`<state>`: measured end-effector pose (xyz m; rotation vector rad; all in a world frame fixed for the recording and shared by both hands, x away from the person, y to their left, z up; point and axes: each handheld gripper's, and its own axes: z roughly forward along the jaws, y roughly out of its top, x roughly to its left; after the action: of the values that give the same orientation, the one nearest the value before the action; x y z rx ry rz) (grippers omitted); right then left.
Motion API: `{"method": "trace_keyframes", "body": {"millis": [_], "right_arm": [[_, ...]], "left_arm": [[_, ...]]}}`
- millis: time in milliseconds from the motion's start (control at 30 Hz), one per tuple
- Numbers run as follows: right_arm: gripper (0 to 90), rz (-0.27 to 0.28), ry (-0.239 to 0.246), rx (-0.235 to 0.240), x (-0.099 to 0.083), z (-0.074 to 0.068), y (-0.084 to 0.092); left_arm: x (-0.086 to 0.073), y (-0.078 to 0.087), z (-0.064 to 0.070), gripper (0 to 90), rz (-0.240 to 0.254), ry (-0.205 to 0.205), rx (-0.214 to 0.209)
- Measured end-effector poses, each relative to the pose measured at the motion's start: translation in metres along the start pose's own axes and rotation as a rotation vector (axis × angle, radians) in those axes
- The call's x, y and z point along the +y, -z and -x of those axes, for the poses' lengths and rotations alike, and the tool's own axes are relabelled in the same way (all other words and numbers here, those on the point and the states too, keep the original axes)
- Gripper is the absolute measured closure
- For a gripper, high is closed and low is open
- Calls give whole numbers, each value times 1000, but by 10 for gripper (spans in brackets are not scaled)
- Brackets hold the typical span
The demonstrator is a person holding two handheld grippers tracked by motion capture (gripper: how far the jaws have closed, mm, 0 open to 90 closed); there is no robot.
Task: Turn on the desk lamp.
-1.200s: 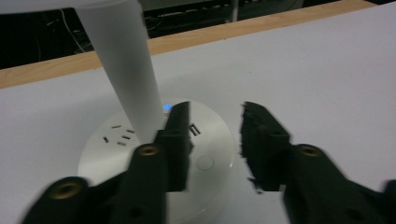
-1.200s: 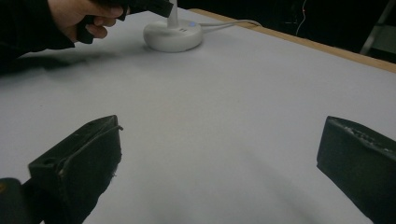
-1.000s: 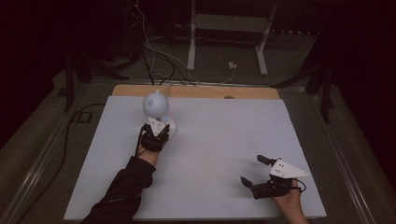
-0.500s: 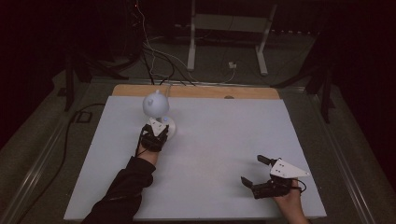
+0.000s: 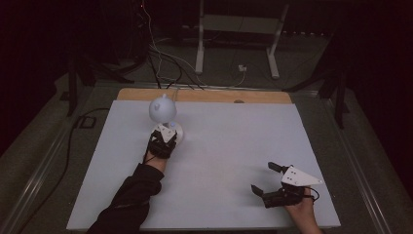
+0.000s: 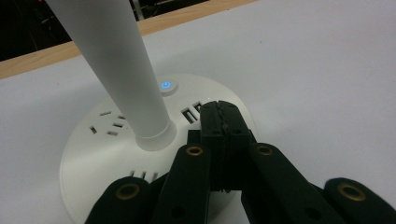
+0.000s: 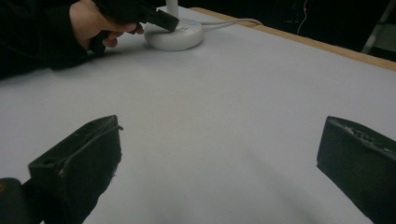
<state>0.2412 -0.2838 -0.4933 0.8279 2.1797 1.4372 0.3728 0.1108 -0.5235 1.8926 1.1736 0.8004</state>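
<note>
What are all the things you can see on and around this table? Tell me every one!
Lamp: one, white, round head on a stem, far left of the table.
Lamp base: one, white, round, with sockets on top.
Power button: one, glowing blue, on the base.
Lamp cord: one, white, leading off the far edge.
Table: one, white top, wooden strip at the far edge.
Metal stand: one, pale, on the floor behind.
Cables: several, on the floor behind.
Left gripper: black, shut, over the base.
Right gripper: black, open, near right corner.
</note>
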Motion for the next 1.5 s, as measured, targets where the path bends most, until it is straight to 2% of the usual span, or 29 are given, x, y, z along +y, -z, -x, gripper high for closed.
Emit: {"method": "trace_keyframes", "body": {"millis": [300, 433, 633, 733, 833, 900, 1033, 1100, 1200, 1333, 1433, 1500], "right_arm": [[0, -7, 0, 0, 0, 0, -1], [0, -12, 0, 0, -1, 0, -1], [0, -13, 1, -1, -1, 0, -1], [0, -8, 1, -2, 0, 0, -1], [0, -4, 2, -4, 0, 1, 0], [0, -4, 1, -5, 0, 1, 0], [0, -4, 1, -3, 0, 1, 0], [0, -4, 1, -3, 0, 0, 0], [0, -4, 1, -3, 0, 1, 0], [0, -6, -1, -1, -1, 1, 0], [0, -5, -2, -1, 0, 1, 0], [0, -5, -2, -1, 0, 1, 0]], "left_arm": [[-1, -1, 0, 900, 1, -5, -1], [-2, -1, 2, 900, 7, -17, 11], [-2, -1, -2, 900, 15, 11, -6], [-1, 2, 0, 900, 15, 16, 5], [3, 6, 0, 840, 21, 30, 1], [6, 10, 0, 836, 27, 45, -13], [9, 15, 5, 737, 29, 53, 0], [11, 16, 8, 607, 22, 69, 13], [12, 17, 9, 489, 13, 85, 17], [12, 17, 8, 349, -3, 112, -1], [13, 18, 9, 260, -1, 116, -8], [14, 19, 10, 205, -7, 116, -29]]}}
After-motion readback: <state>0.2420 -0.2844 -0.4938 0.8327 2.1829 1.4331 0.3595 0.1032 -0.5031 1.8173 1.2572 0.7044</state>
